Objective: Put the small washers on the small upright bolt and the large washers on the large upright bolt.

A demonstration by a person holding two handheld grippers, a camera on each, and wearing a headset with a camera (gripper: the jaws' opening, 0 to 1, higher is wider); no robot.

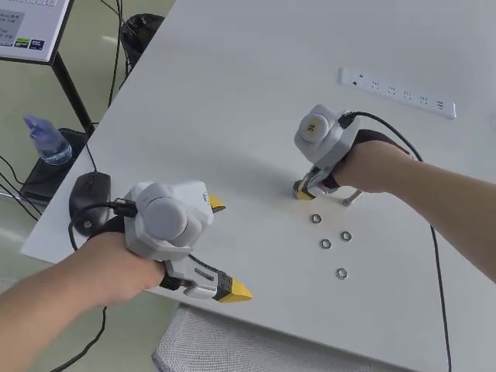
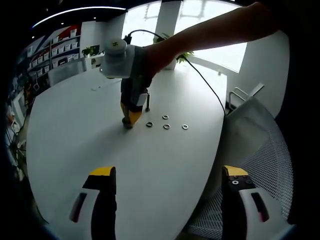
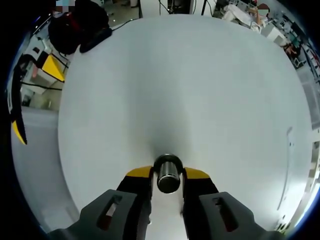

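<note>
HEAD VIEW, LEFT TO RIGHT: A spray bottle (image 1: 45, 139) stands beyond the edge of the white table (image 1: 232, 116) at the upper left of the frame. At lower left, a hand holds the left gripper (image 1: 227, 248) above the table's near edge. Its two yellow-tipped jaws are spread wide with nothing between them. The left gripper view shows the same release, with that gripper's own jaws (image 2: 169, 172) rising well apart from the bottom of the picture.

Right of centre, the right gripper (image 1: 304, 191) points down with its tips at the tabletop. In the right gripper view, its jaws (image 3: 168, 173) are pressed against both sides of the large bolt (image 3: 168, 180), which stands upright on the table and is seen end-on. Whether any washer already sits on it cannot be told.

The small bolt (image 1: 351, 198) stands upright just right of that gripper, under the holding hand. Four washers (image 1: 326, 244) lie flat and loose on the table below the gripper in the frame, apart from both bolts (their sizes are too small to tell apart). In the left gripper view they (image 2: 166, 126) lie in a short row right of the right gripper (image 2: 129, 119).

A power strip (image 1: 397, 93) lies at the upper right.
</note>
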